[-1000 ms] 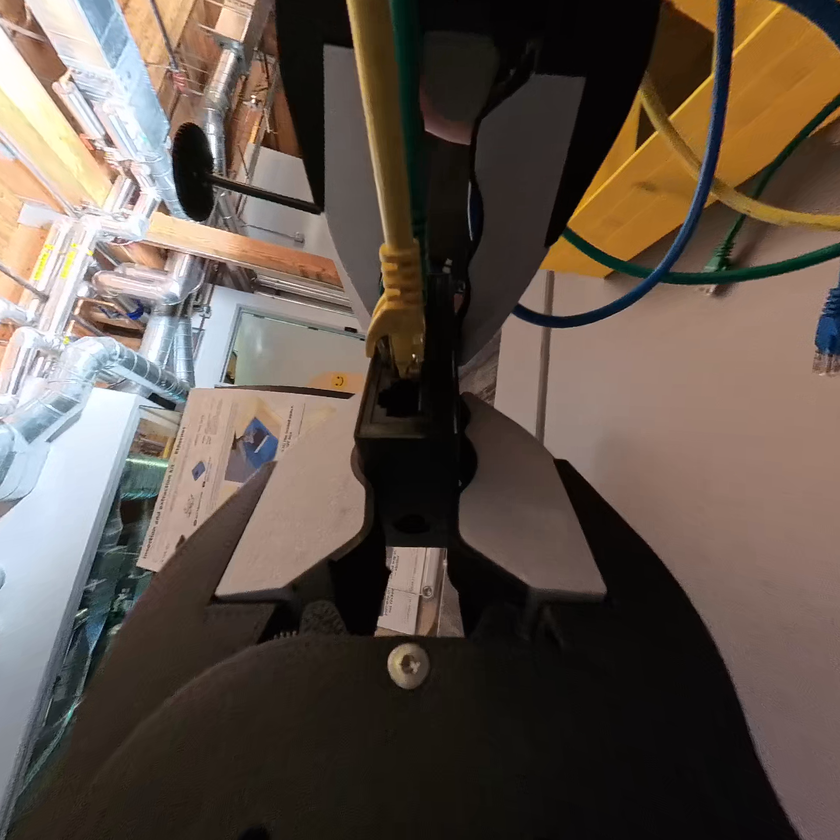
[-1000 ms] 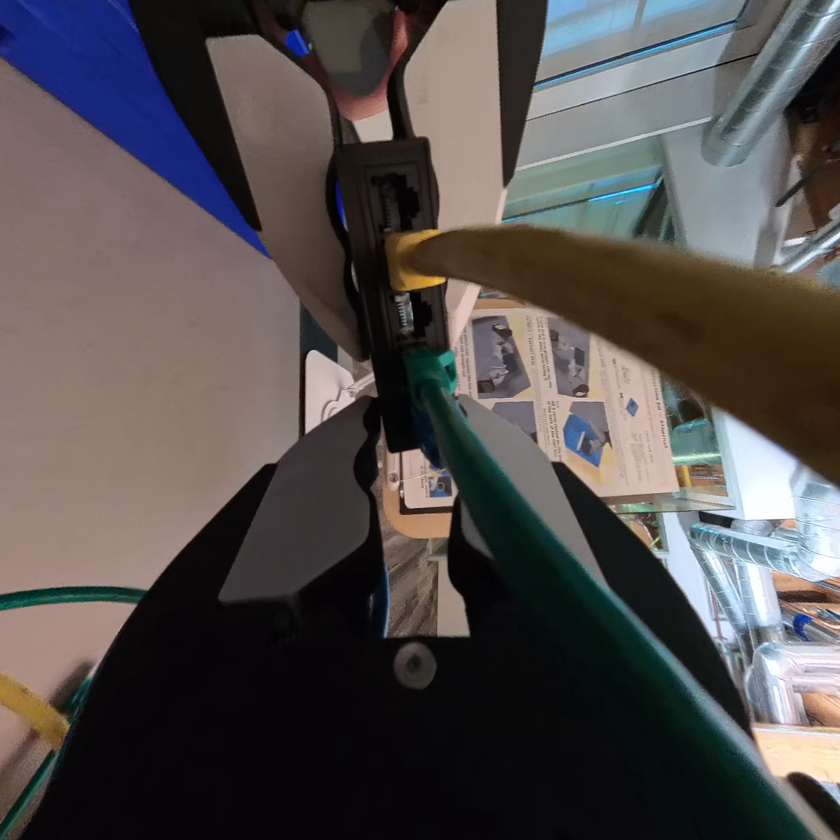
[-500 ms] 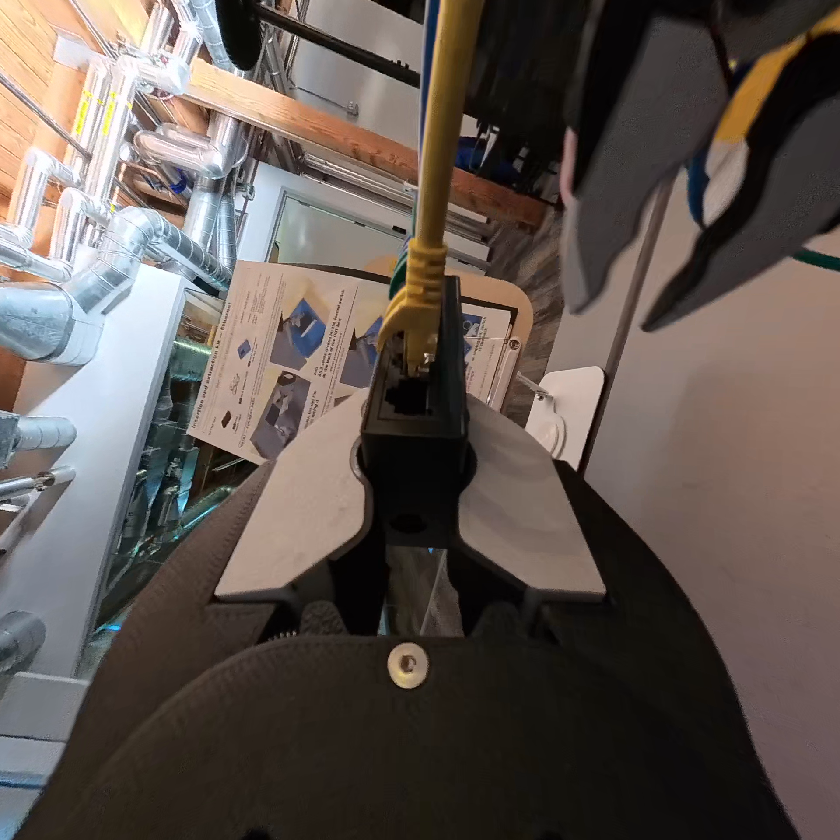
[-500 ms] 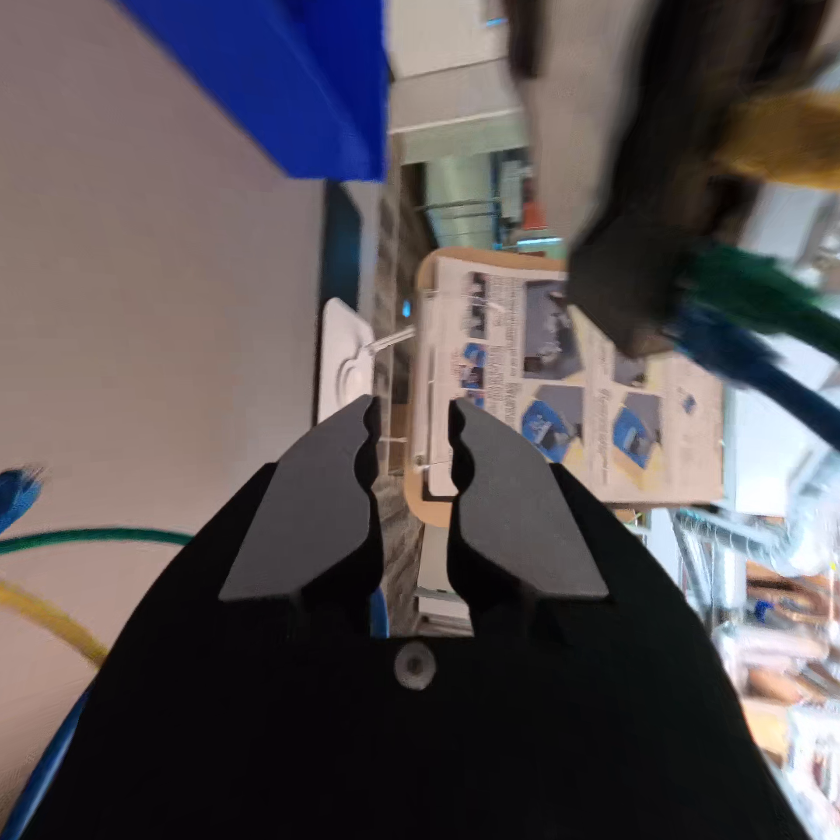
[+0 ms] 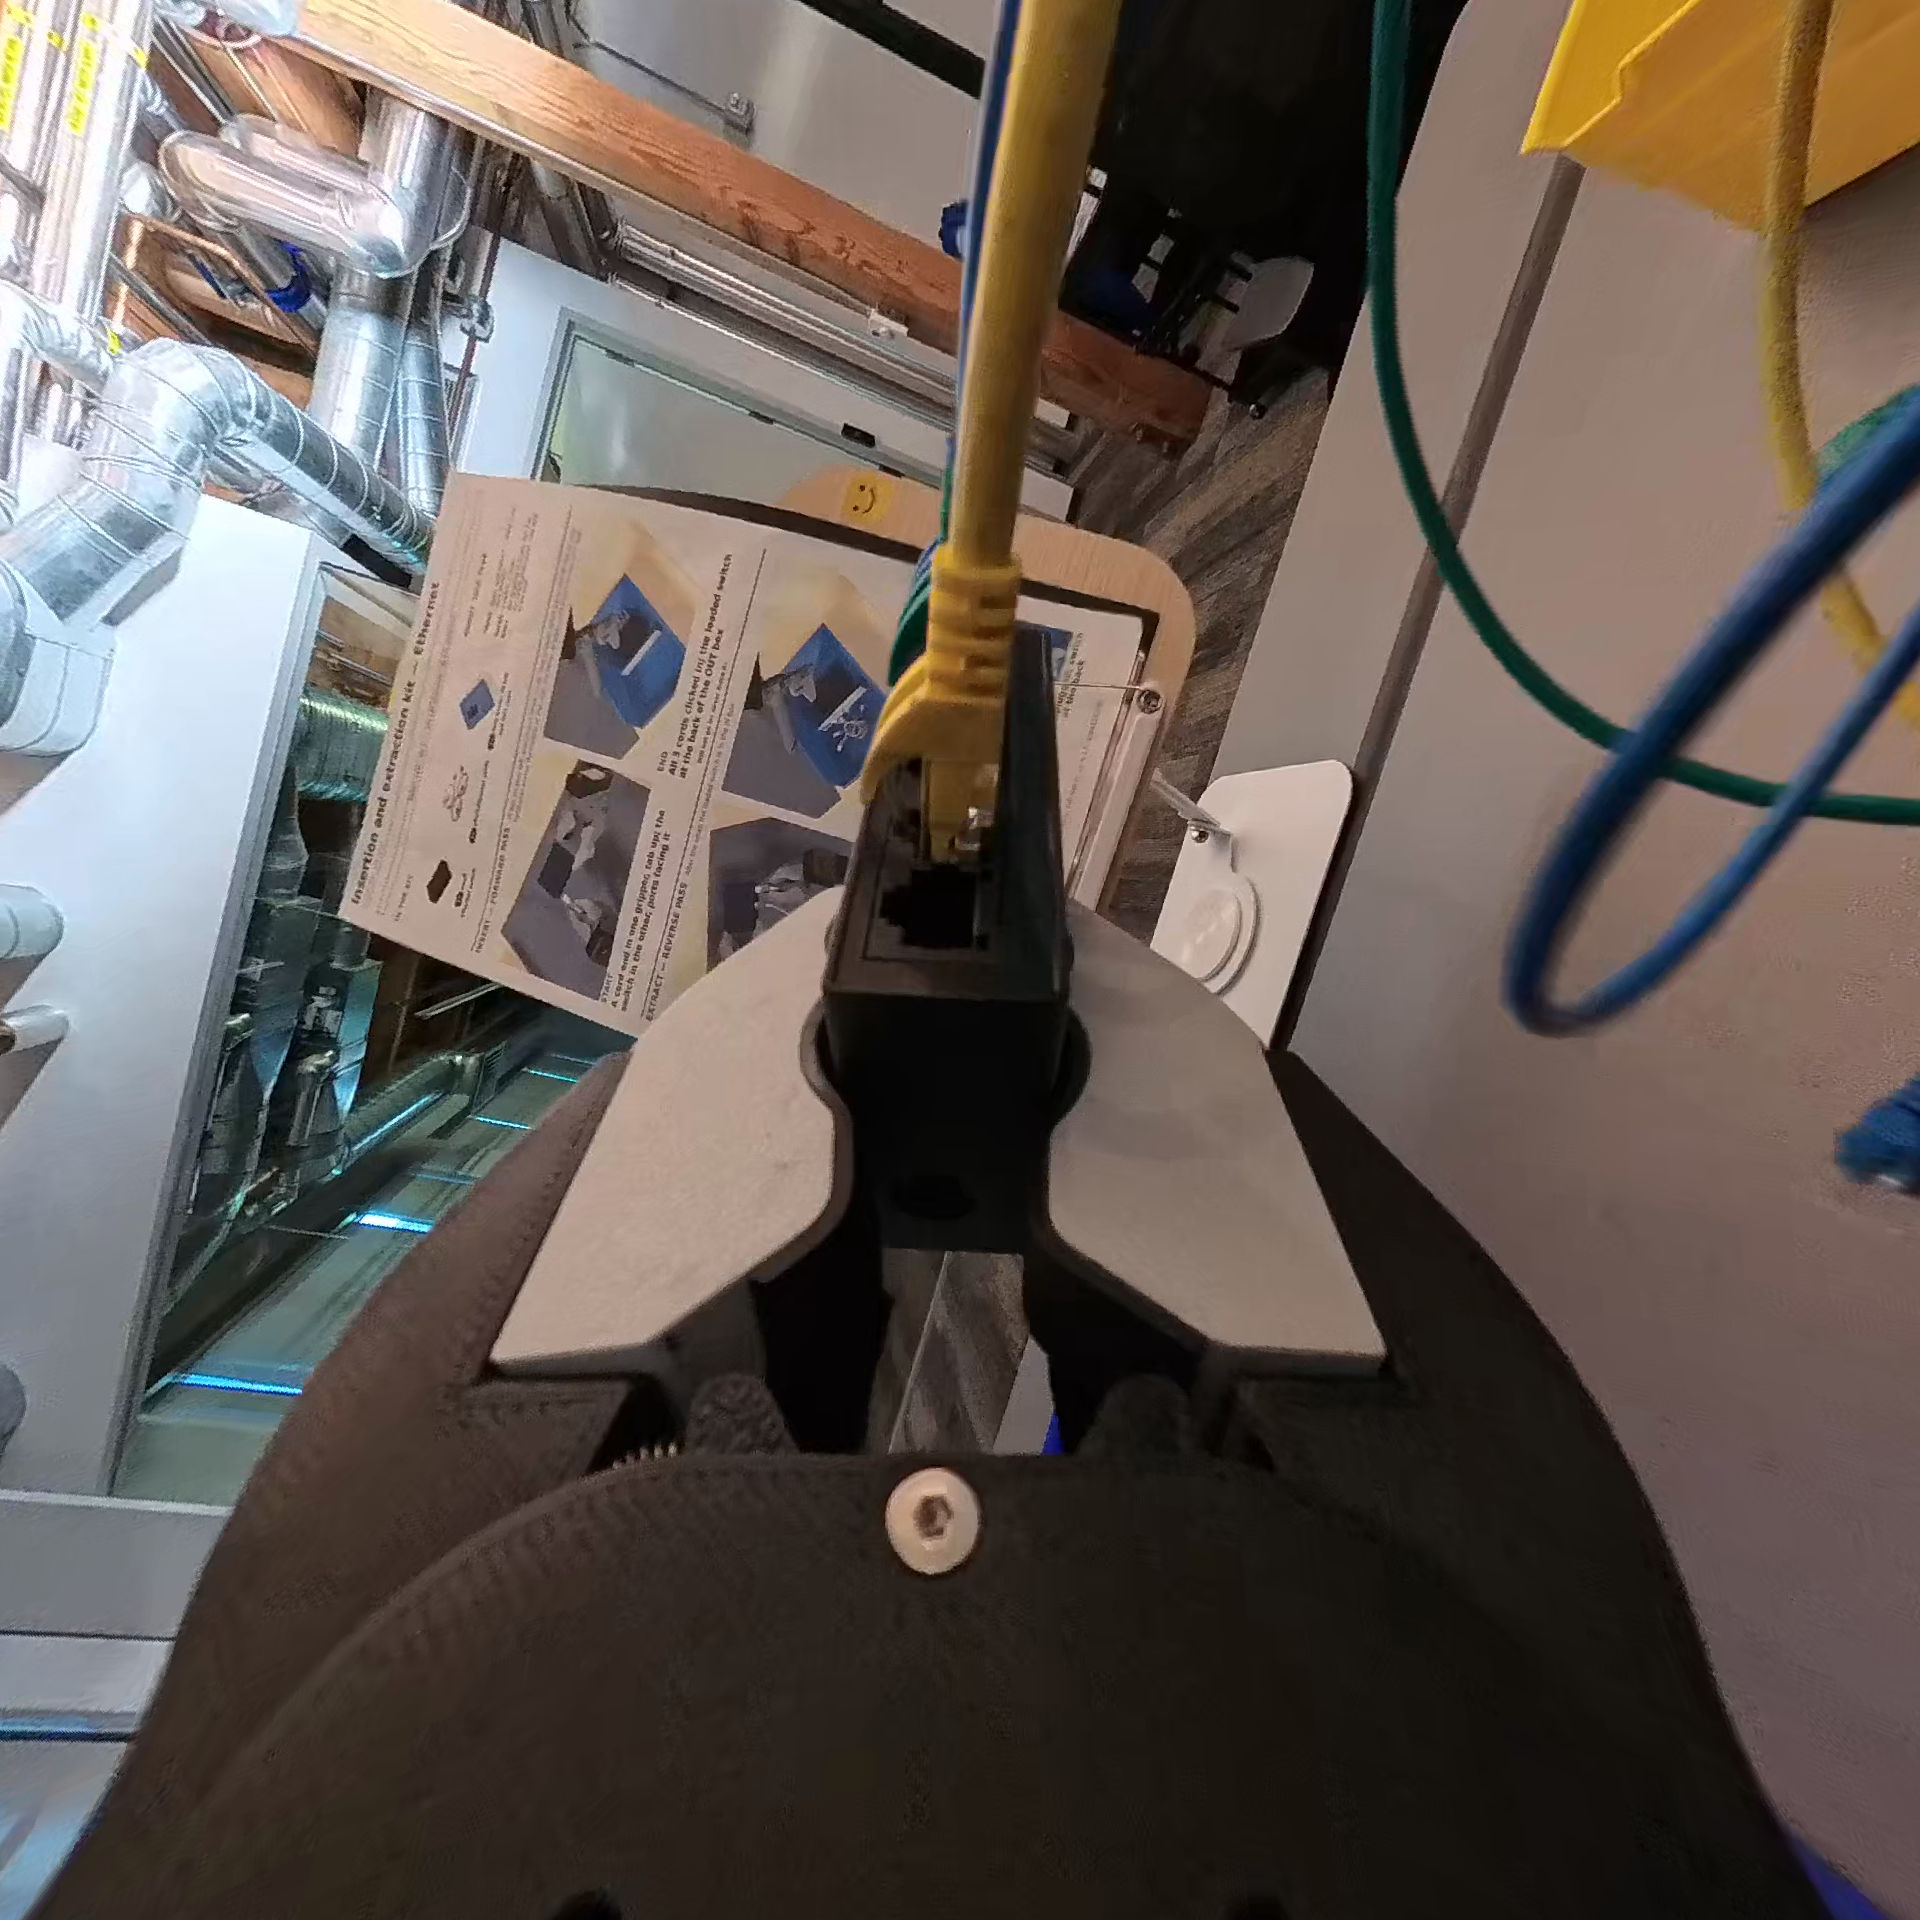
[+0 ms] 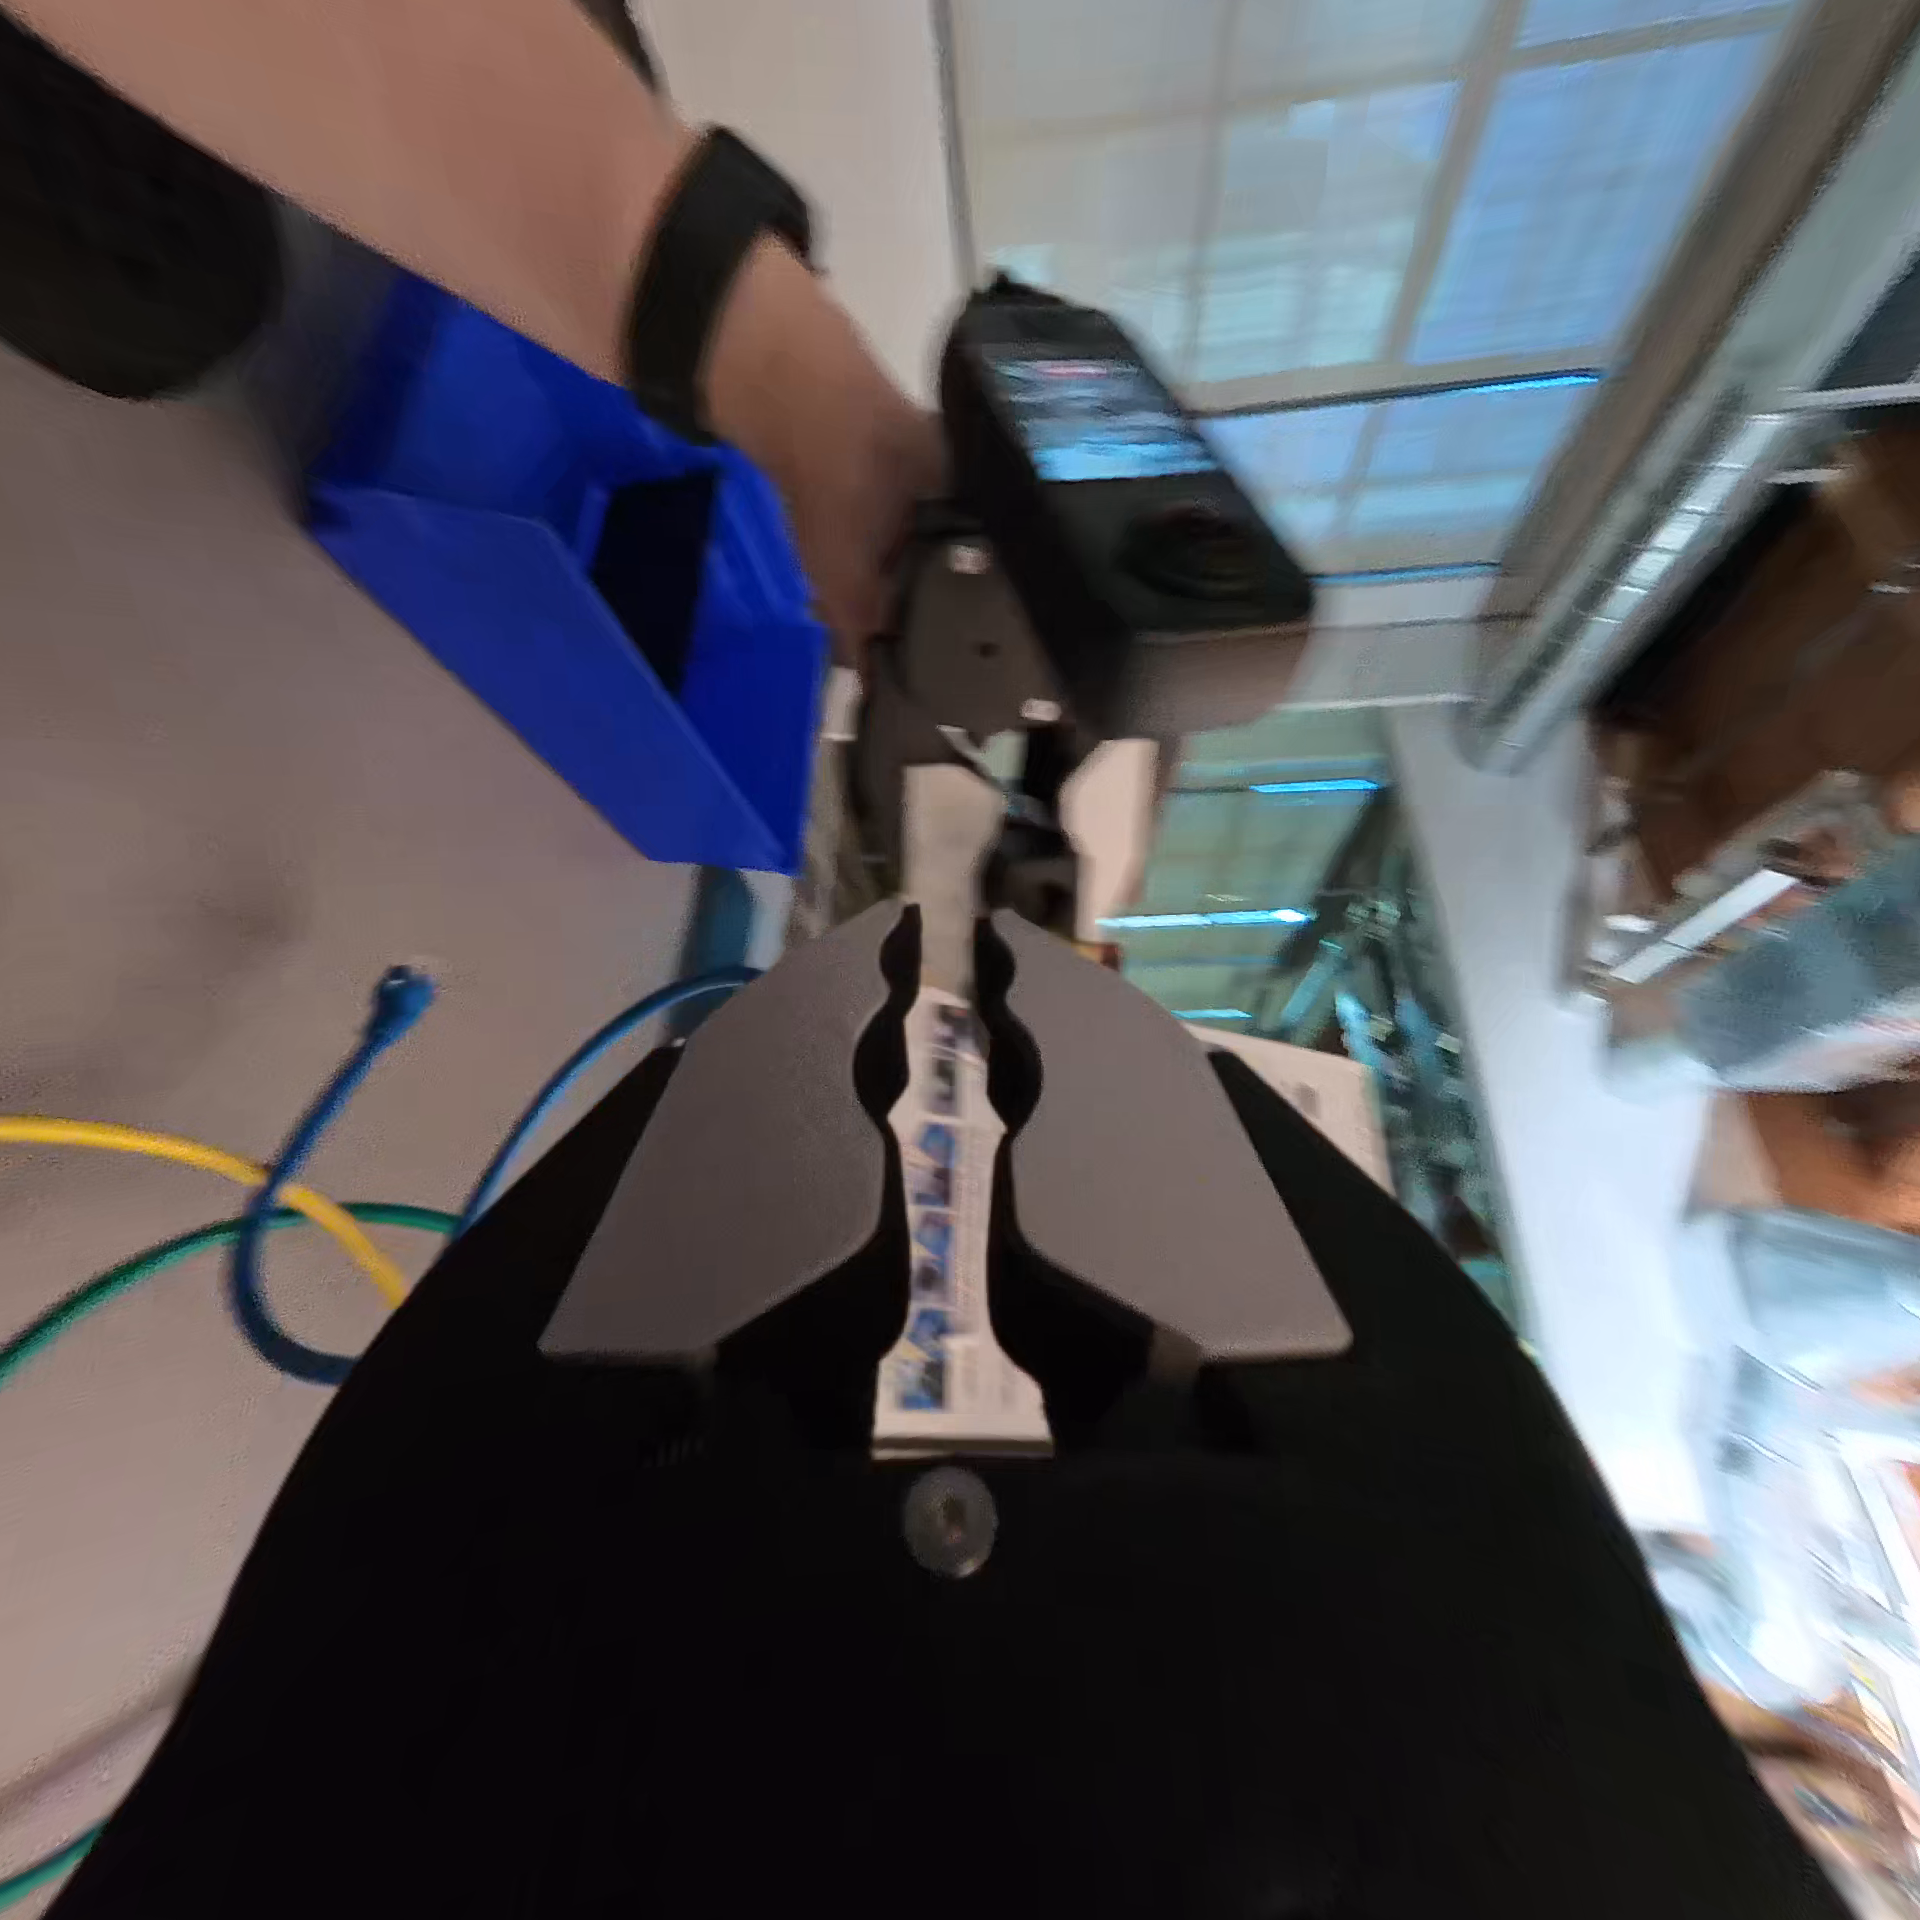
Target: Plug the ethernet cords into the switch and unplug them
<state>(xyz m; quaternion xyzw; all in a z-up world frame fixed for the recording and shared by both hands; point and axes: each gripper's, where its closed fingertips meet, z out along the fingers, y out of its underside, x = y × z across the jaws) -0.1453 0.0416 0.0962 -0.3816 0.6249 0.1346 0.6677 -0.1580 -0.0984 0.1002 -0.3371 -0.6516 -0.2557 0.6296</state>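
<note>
My left gripper (image 5: 948, 997) is shut on a small black switch (image 5: 948, 1101) and holds it up off the table. A yellow cord's plug (image 5: 961, 717) sits in a port. A green plug (image 5: 912, 613) is just behind it, and the nearest port is empty. A blue cord (image 5: 1662, 748) loops over the table with a loose plug (image 5: 1881, 1143). My right gripper (image 6: 948, 925) is shut with a narrow slit between its jaws, which hold nothing. It is apart from the switch. In the right wrist view, which is blurred, the left gripper's body (image 6: 1091, 561) and a person's arm show ahead.
A blue bin (image 6: 582, 603) stands on the grey table (image 6: 208, 727), and a yellow bin (image 5: 1714, 114) at its other side. Loose blue (image 6: 400, 997), yellow (image 6: 208, 1153) and green (image 6: 156, 1257) cords lie on it. An instruction sheet (image 5: 582, 748) stands on a white stand (image 5: 1257, 862) behind. Left tips to right tips: about 15 centimeters.
My right gripper has drawn back from the switch and swung away, leaving the left wrist view. My left gripper still holds the switch, cords still plugged in.
</note>
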